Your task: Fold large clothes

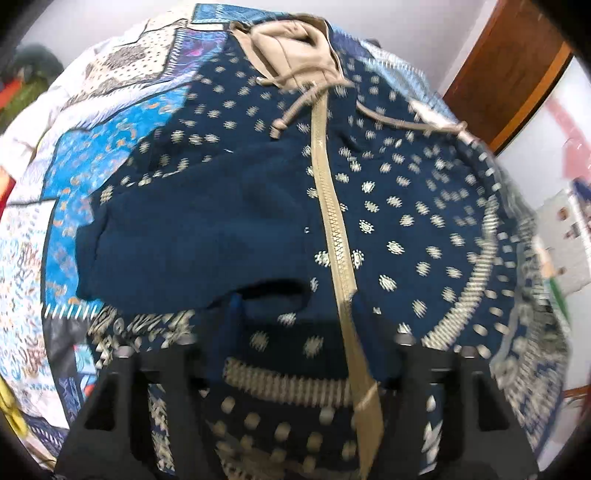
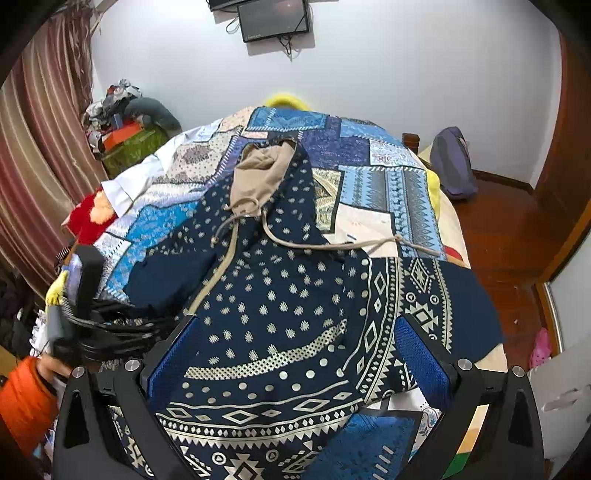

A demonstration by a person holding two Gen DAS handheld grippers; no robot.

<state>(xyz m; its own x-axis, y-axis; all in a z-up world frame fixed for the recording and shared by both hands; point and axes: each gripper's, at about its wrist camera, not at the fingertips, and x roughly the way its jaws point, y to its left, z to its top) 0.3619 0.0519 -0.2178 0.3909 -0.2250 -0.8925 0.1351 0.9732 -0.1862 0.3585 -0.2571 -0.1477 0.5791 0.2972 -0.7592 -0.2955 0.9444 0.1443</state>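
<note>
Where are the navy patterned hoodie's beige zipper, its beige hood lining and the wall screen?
Beige zipper [image 1: 334, 236]: left wrist view, mid-length of the tape.
Beige hood lining [image 2: 258, 173]: right wrist view, centre of the lining.
Wall screen [image 2: 273, 18]: right wrist view, dark panel.

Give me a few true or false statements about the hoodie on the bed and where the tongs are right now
1. The hoodie lies spread on a patchwork bedspread. True.
2. The hood lining is bright red. False: it is beige.
3. The right tongs are clamped on a sleeve. False: they stand open above the hoodie, gripping nothing.
4. The front zipper is beige. True.
5. One drawstring trails off the hoodie onto the bedspread. True.
6. The left tongs are shut tight. False: their fingers stand apart over the hoodie, with no fabric pinched.
</note>
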